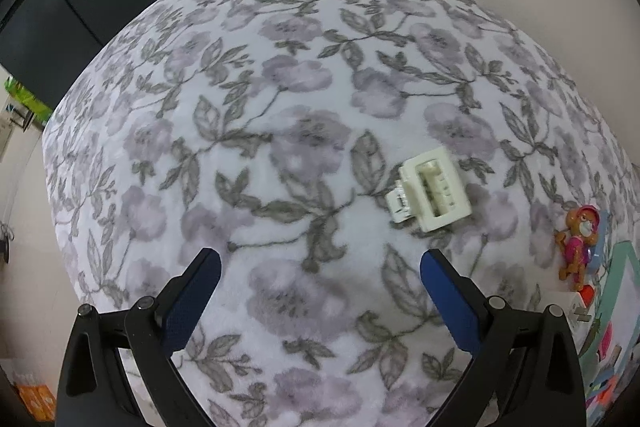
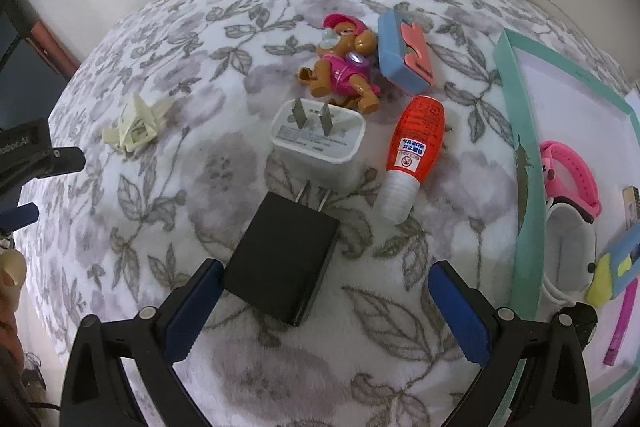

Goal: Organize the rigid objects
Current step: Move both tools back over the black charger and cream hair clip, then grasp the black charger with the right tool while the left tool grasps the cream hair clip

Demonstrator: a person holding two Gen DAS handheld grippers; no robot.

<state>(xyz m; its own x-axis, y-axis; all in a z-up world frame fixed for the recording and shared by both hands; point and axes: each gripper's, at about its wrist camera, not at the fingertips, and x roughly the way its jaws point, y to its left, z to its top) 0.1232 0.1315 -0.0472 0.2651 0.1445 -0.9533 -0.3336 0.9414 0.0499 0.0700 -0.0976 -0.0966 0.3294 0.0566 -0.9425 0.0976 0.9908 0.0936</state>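
On the floral blanket lie a cream hair claw clip [image 1: 430,190] [image 2: 134,129], a brown-and-pink toy dog [image 2: 345,67] [image 1: 578,243], a white plug adapter [image 2: 318,143], a black plug adapter [image 2: 282,259], an orange bottle with a white cap [image 2: 410,155] and a blue-and-coral case [image 2: 404,53]. My left gripper [image 1: 320,261] is open, just short of the clip, nothing between its fingers. My right gripper [image 2: 326,273] is open, its left finger [image 2: 194,311] beside the black adapter's near corner.
A mint-rimmed white tray [image 2: 524,155] at the right holds a pink band [image 2: 572,171], a white band and small coloured items. The other gripper's black body [image 2: 36,157] shows at the left edge. A dark cabinet [image 1: 60,7] stands beyond the bed's left side.
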